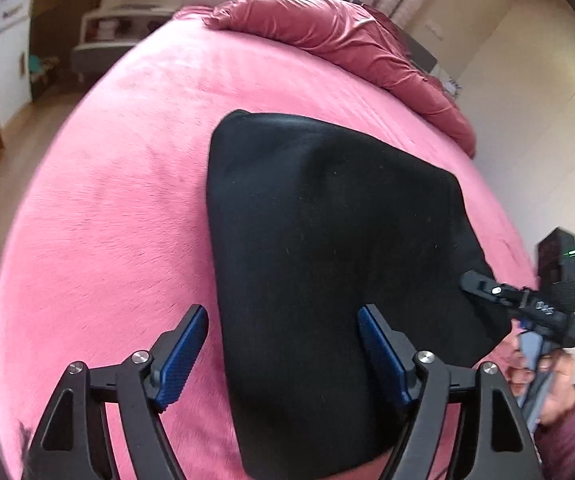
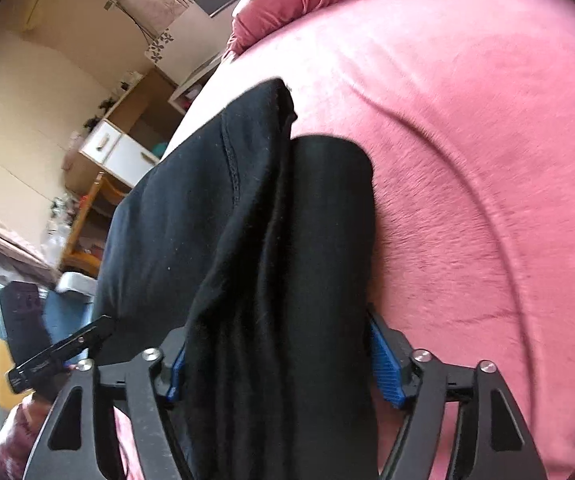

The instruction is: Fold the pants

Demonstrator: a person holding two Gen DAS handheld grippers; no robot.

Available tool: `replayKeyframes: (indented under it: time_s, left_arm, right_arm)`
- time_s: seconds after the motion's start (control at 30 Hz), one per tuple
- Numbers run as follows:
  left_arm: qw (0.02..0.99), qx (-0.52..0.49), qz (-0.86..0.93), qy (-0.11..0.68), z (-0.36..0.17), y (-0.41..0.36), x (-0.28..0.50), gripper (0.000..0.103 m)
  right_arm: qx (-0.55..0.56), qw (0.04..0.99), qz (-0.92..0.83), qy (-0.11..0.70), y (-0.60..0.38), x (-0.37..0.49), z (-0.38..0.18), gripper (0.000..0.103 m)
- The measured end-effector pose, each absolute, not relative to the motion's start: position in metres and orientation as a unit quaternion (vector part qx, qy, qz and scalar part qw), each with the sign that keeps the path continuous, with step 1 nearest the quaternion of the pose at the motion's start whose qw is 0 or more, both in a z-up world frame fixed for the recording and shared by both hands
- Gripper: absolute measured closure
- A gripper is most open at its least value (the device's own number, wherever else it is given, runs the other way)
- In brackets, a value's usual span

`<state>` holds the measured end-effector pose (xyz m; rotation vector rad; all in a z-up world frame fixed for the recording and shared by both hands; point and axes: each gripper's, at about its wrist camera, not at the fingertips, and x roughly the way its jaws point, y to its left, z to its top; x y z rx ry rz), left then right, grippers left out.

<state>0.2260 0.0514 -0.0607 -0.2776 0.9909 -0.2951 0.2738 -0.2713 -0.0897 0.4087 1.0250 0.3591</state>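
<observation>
I see black folded cloth pants [image 1: 327, 260] flat on pink plush bed cover [image 1: 107, 220]. My left claw [image 1: 283, 356] stands wide apart, nothing clamped; pants' left edge runs between its 2 blue pads [image 1: 181, 356], bare cover left of it. My right claw [image 2: 283, 356] also spread, thick layered pants edge between the fingers; whether pads press cloth, cannot tell. Open cover right of the right claw. Crumpled rose quilt [image 1: 347, 44] well beyond the pants' far edge.
</observation>
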Motion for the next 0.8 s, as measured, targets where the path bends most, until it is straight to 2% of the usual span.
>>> replayKeyframes:
  time_s: [0.37,0.67,0.8]
  left_arm:
    - [0.899,-0.071,-0.072,0.426,-0.023,0.045,0.163,0.024]
    - [0.923,-0.047,-0.045,0.38,0.004,0.029,0.113,0.024]
    - [0.926,-0.05,-0.028,0.373,0.008,0.029,0.089,0.024]
  right_arm:
    - [0.108,0.889,0.098,0.433,-0.243,0.218,-0.033,0.027]
    - [0.069,0.908,0.079,0.405,-0.235,0.15,-0.016,0.019]
    - [0.053,0.913,0.069,0.399,-0.218,0.13,-0.012,0.018]
